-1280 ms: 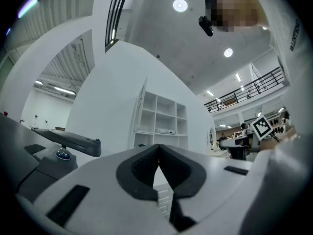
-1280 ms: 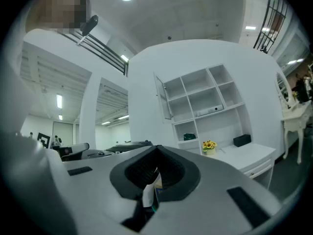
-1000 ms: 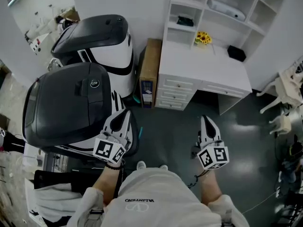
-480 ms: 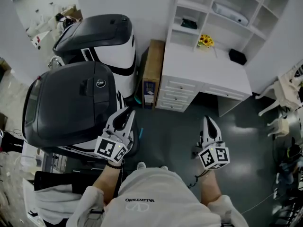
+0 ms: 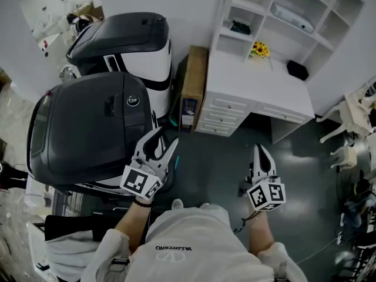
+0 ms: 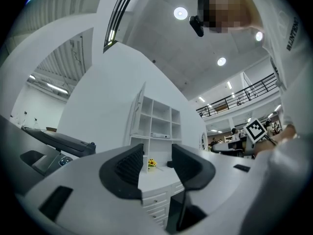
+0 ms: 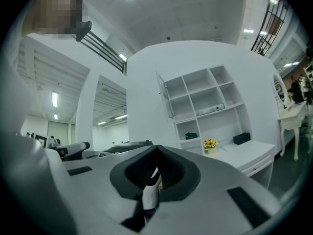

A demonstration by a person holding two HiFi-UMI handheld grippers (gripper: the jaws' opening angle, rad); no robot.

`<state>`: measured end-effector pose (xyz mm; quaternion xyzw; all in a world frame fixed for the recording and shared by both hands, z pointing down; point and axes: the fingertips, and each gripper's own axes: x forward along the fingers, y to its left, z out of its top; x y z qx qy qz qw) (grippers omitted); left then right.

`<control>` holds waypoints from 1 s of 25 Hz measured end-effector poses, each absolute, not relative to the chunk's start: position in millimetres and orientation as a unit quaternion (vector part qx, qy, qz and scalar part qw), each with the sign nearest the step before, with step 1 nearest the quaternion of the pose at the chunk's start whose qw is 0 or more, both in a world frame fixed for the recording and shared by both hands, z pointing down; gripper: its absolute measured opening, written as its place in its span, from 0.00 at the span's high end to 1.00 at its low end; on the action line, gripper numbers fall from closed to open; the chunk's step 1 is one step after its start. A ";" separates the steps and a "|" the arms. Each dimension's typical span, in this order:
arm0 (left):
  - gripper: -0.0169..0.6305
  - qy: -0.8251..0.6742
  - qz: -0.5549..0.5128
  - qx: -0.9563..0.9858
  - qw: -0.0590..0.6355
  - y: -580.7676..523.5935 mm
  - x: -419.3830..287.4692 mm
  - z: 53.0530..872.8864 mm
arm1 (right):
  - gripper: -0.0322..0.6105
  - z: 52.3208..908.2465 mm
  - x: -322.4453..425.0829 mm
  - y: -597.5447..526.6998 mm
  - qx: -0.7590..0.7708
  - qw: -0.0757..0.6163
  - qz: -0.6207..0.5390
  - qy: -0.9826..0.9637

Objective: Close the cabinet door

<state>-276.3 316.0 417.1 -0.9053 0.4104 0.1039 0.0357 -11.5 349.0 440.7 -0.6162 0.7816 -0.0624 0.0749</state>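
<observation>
A white desk (image 5: 258,90) with an open-shelf hutch (image 5: 276,16) stands ahead against the wall. The narrow white cabinet door (image 7: 165,99) hangs ajar at the hutch's upper left corner, and it also shows as the door (image 6: 138,111) in the left gripper view. My left gripper (image 5: 165,138) is over the dark floor, well short of the desk. Its jaws are opening with nothing between them. In its own view, the left gripper (image 6: 157,161) frames the desk far off. My right gripper (image 5: 259,150) is shut and empty, level and pointing at the desk. The right gripper (image 7: 155,155) shows its tips together.
Two big grey-and-white machines (image 5: 88,122) (image 5: 126,31) crowd the left side. A brown box (image 5: 194,78) stands between them and the desk. Yellow flowers (image 5: 258,49) and a black object (image 5: 296,69) sit on the desk. A white chair (image 5: 358,107) is at the right.
The left gripper's jaws have gone from shut to open. Both grippers have drifted a little forward toward the desk.
</observation>
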 end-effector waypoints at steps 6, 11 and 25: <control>0.68 0.405 0.101 -0.908 0.029 307.9 -279.1 421.1 | 0.94 445.1 -14.7 341.6 -0.619 0.071 -0.066 0.779; 0.65 0.405 0.099 -0.909 0.026 293.0 -266.8 423.4 | 0.94 449.2 -6.8 327.0 -0.620 0.073 -0.071 0.778; 0.64 0.427 0.089 -0.899 0.031 207.1 -208.3 417.2 | 0.94 456.1 51.0 230.4 -0.601 0.081 -0.086 0.791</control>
